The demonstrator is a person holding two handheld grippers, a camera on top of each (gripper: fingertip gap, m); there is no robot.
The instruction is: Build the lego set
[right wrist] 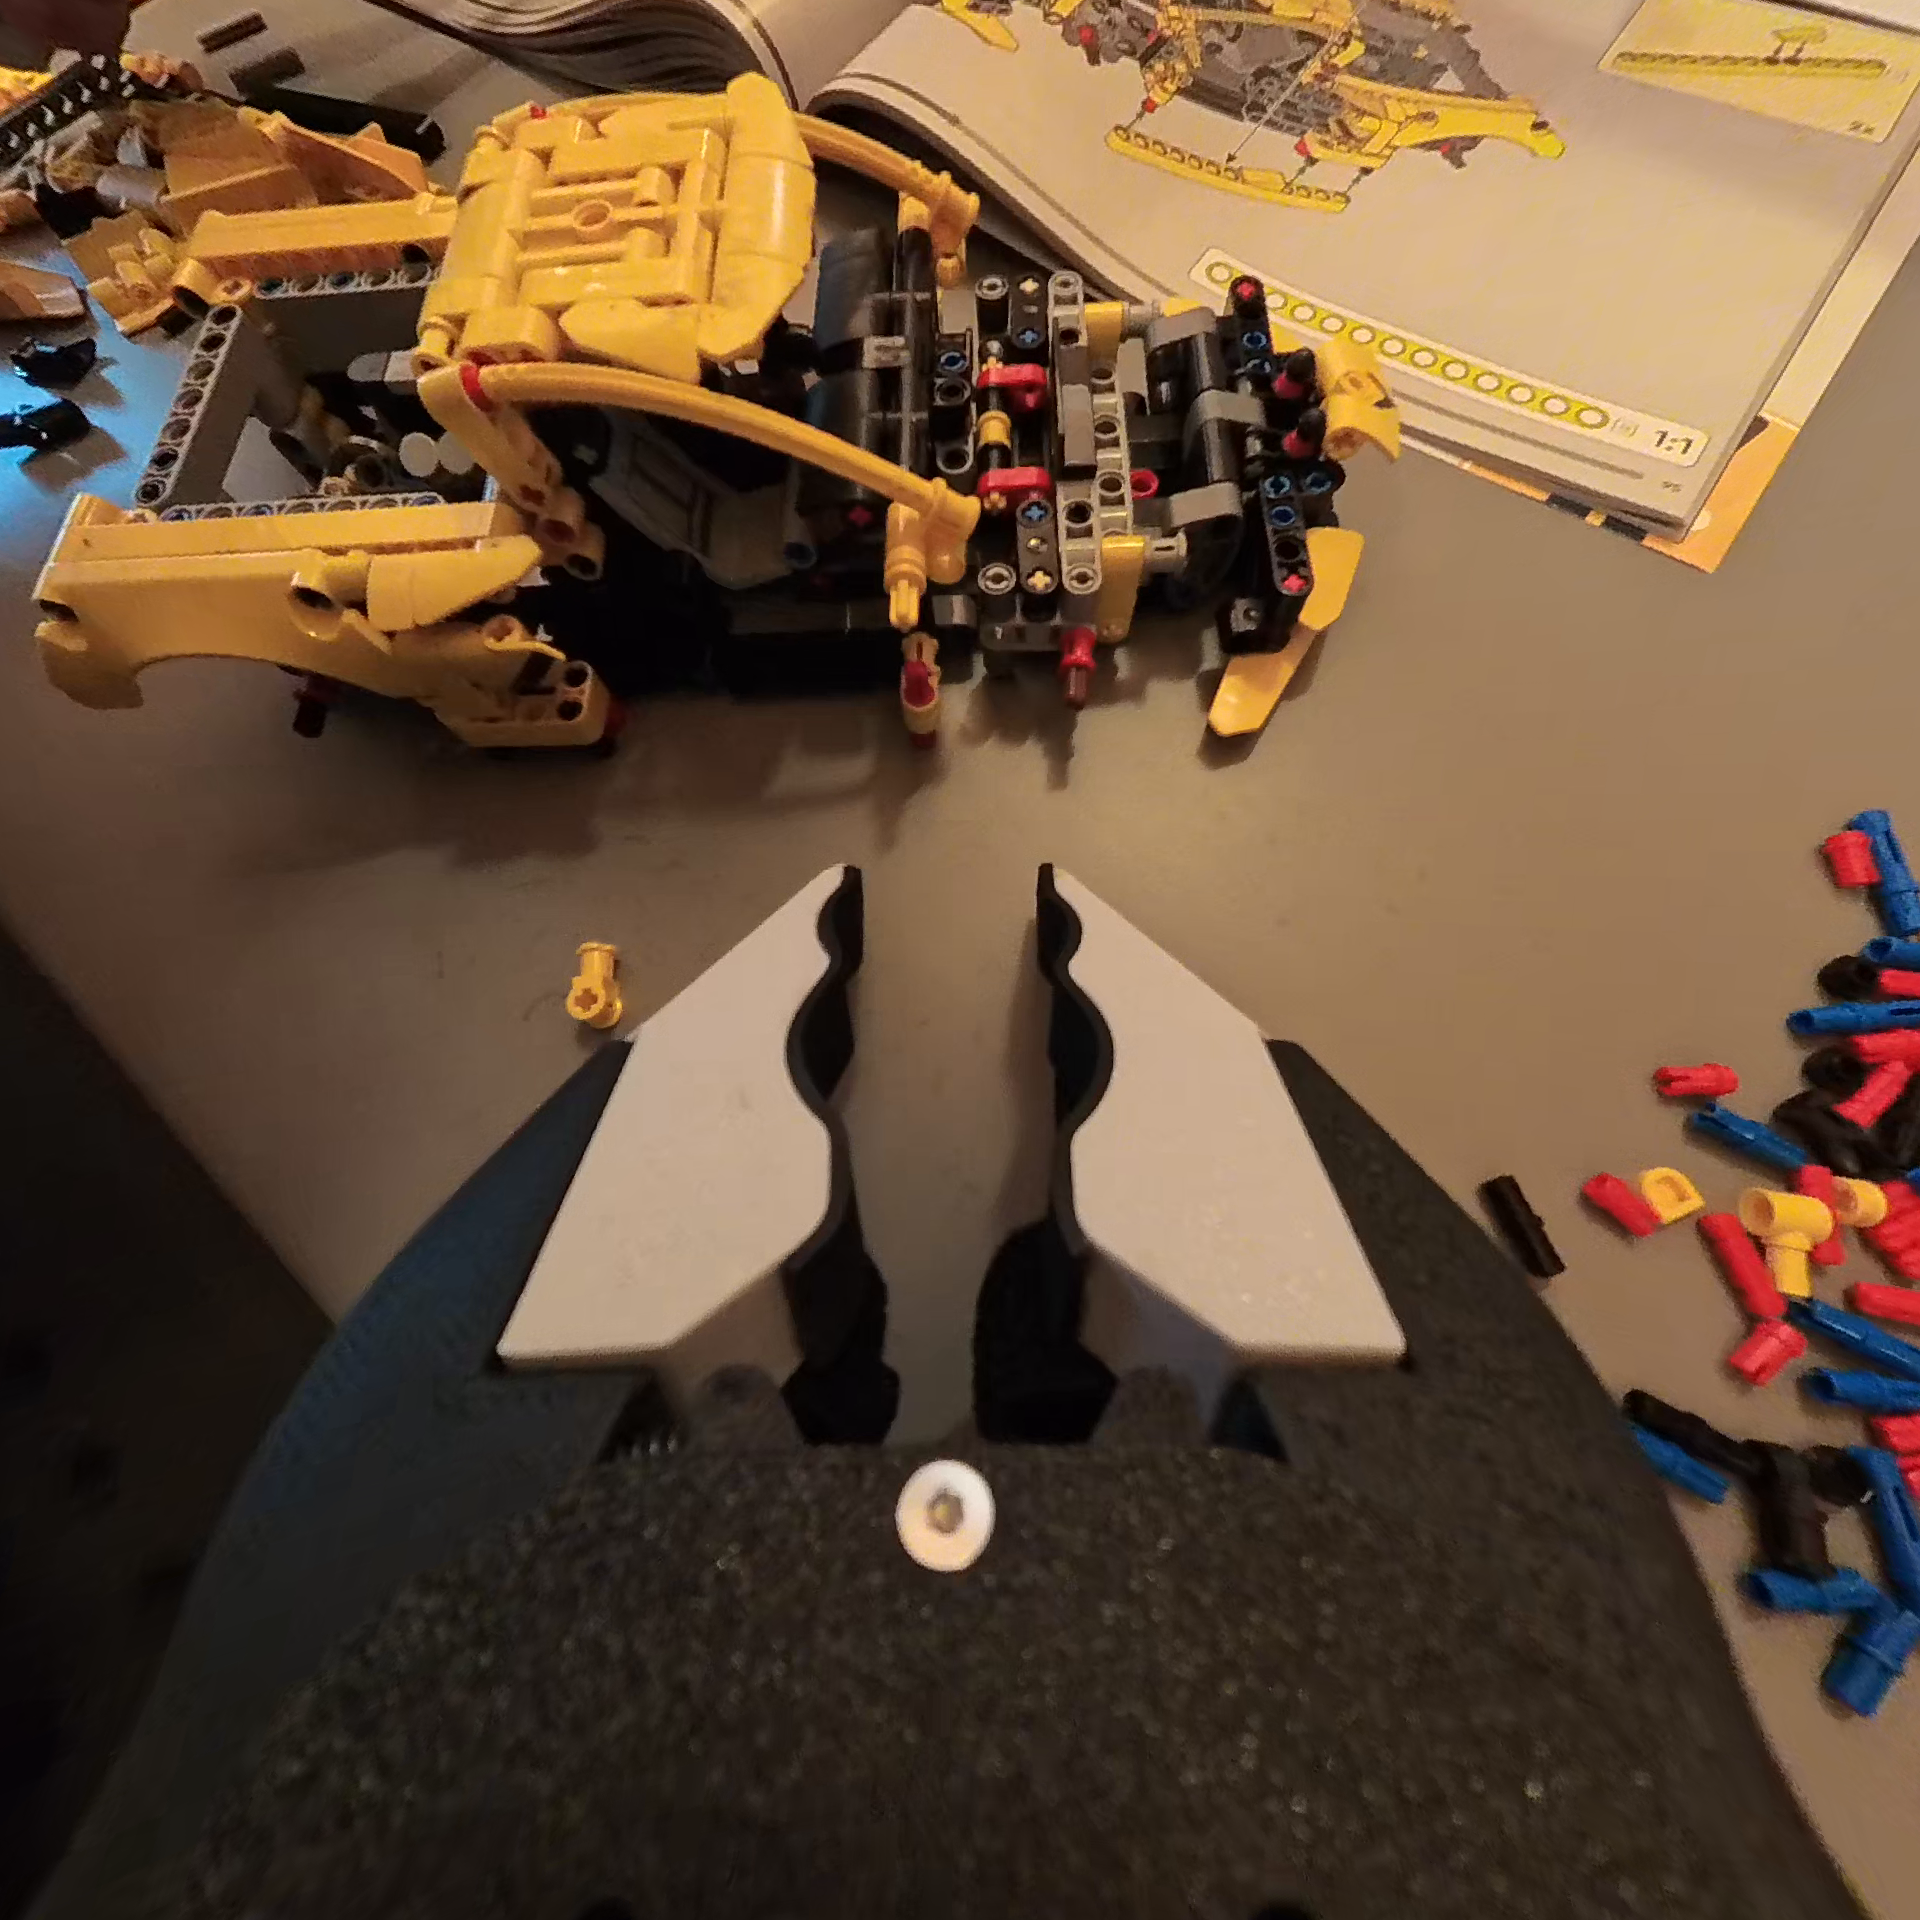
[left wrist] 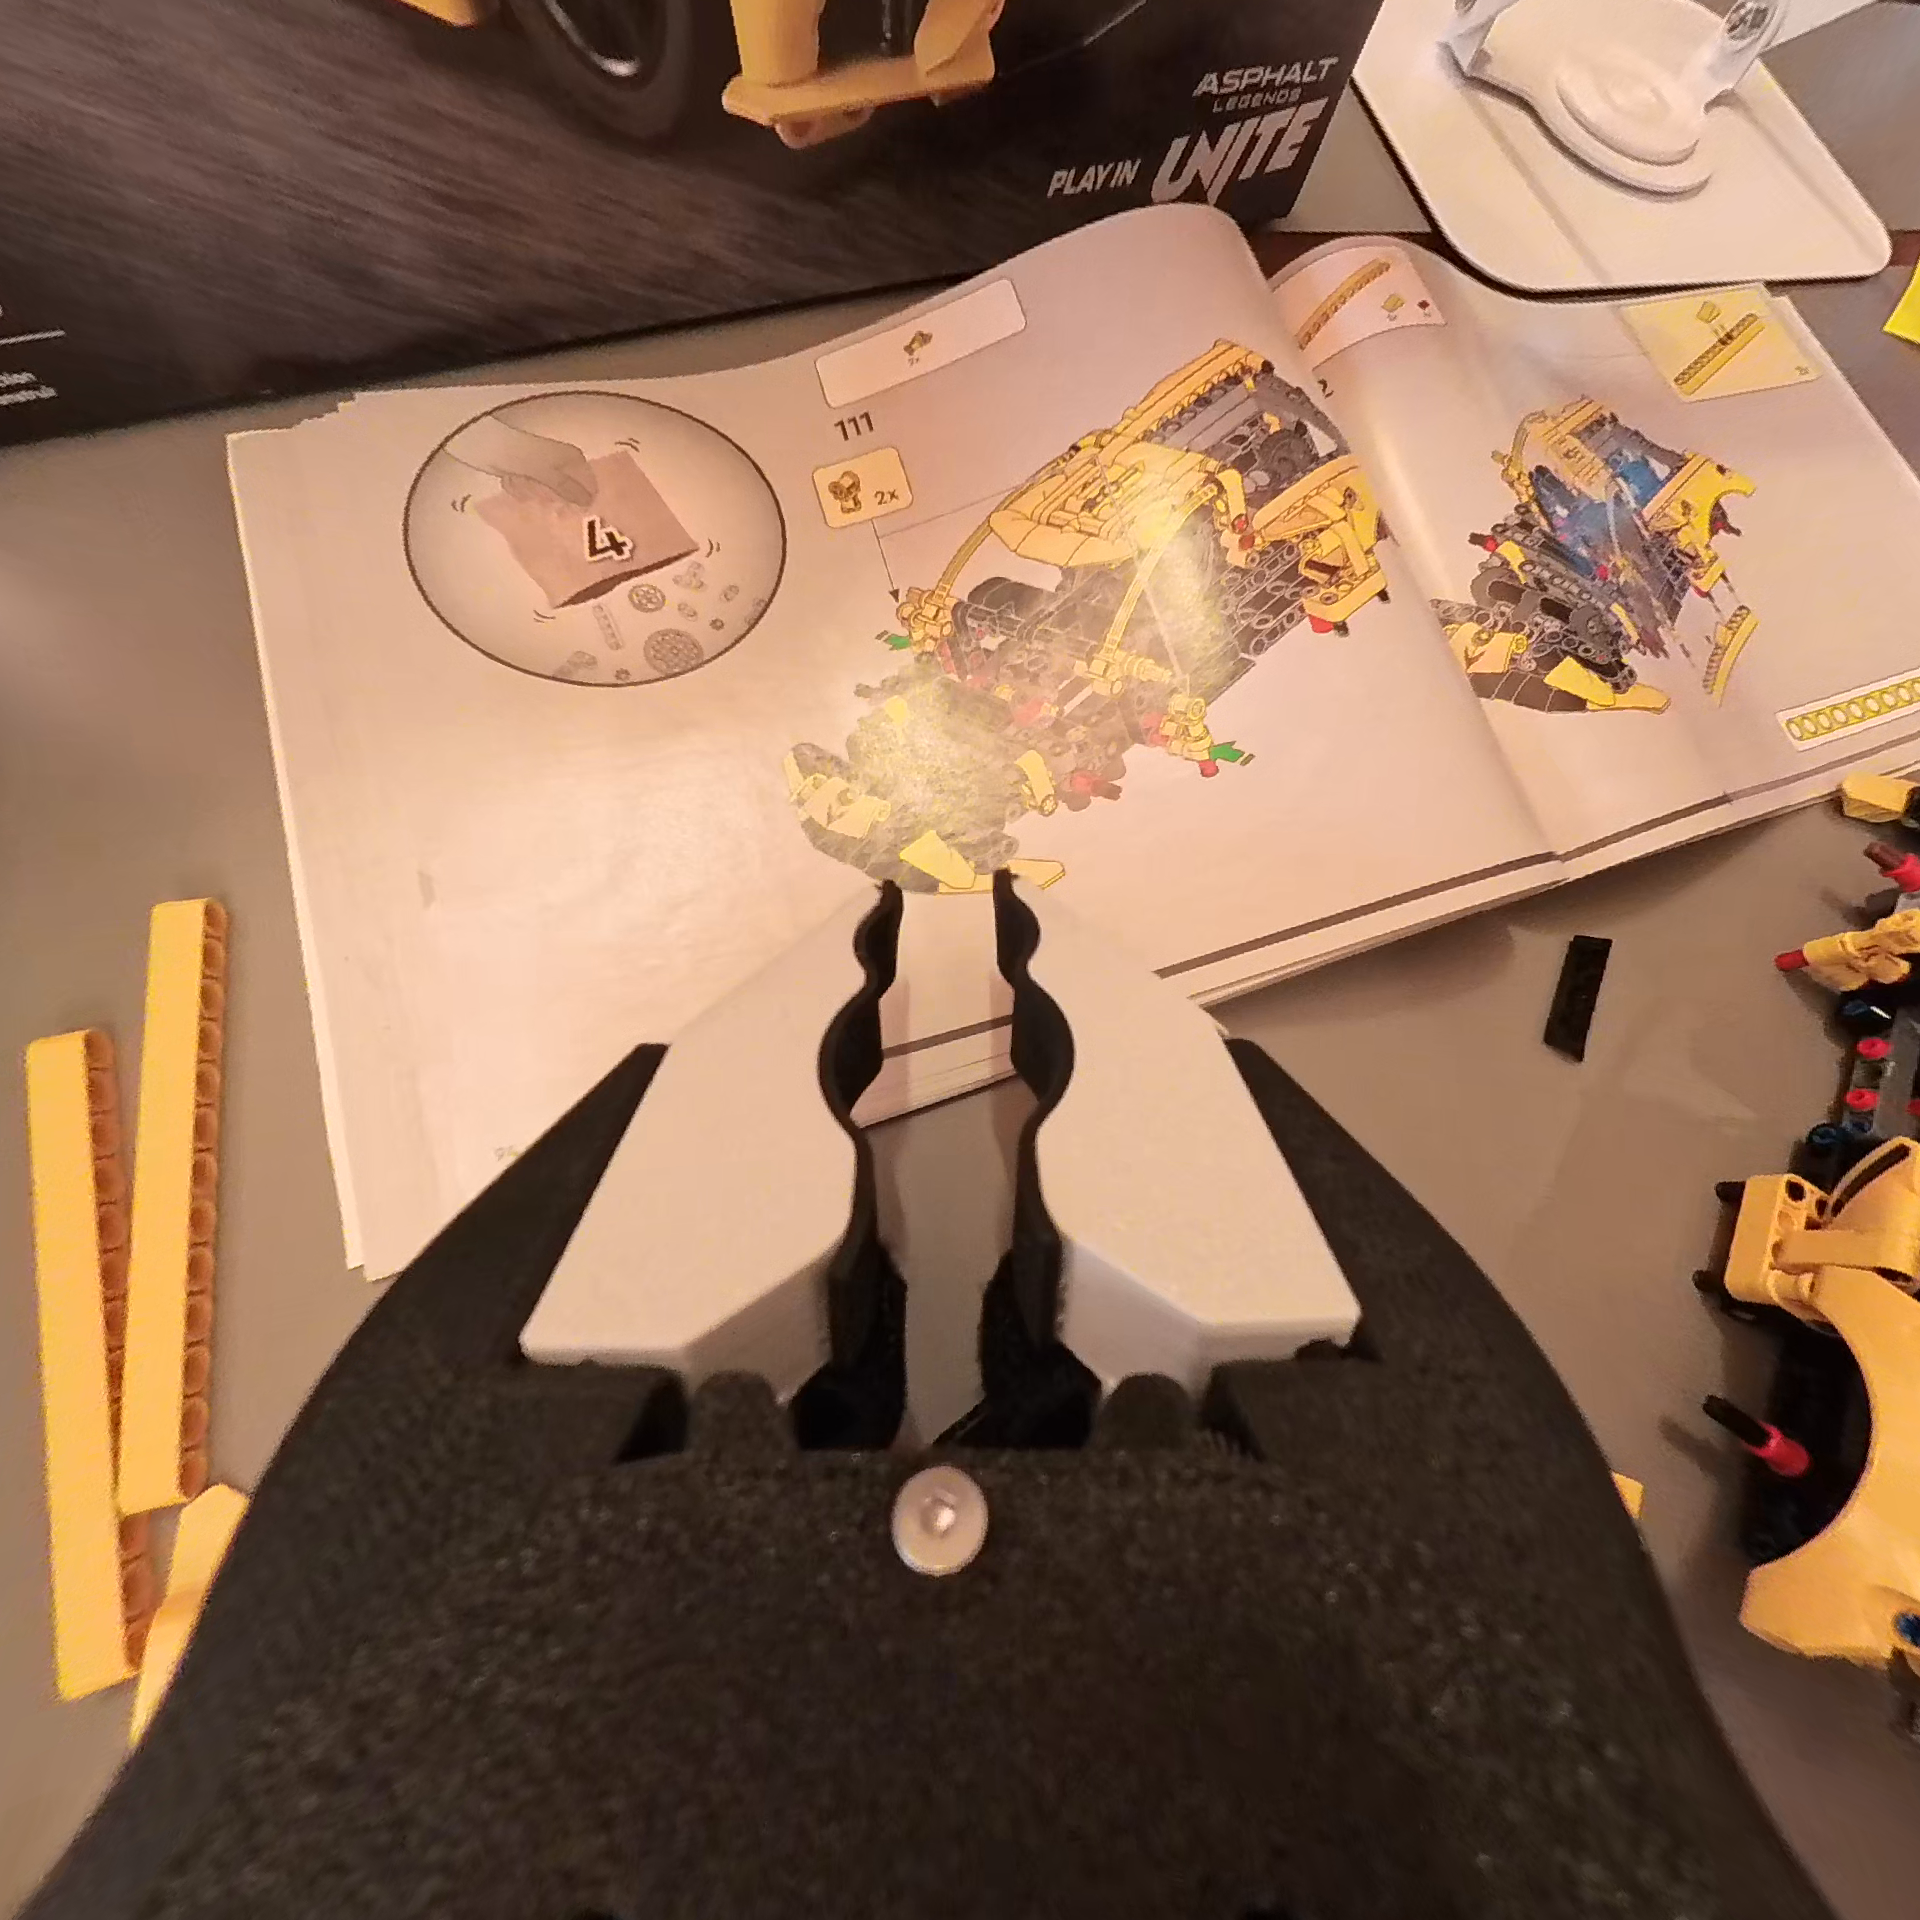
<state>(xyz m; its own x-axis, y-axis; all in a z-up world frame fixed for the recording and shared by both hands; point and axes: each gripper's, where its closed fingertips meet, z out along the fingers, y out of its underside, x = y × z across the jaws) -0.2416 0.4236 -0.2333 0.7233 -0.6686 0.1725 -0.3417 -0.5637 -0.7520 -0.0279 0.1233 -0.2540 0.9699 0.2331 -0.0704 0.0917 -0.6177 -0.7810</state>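
A partly built yellow and black lego car stands on the grey table ahead of my right gripper, which is open and empty, a short way in front of the car. A small yellow connector lies just left of its left finger. My left gripper is open and empty, its tips over the lower edge of the open instruction booklet. The car's edge shows at the right of the left wrist view. The booklet also shows in the right wrist view.
Two long yellow beams lie at the left. A small black plate lies right of the booklet. The set's dark box and a white tray stand behind. A pile of red, blue and black pins lies at the right. The gap from one gripper's tips to the other's is roughly 35 cm. The small yellow connector is about 5 cm from my right fingertips.
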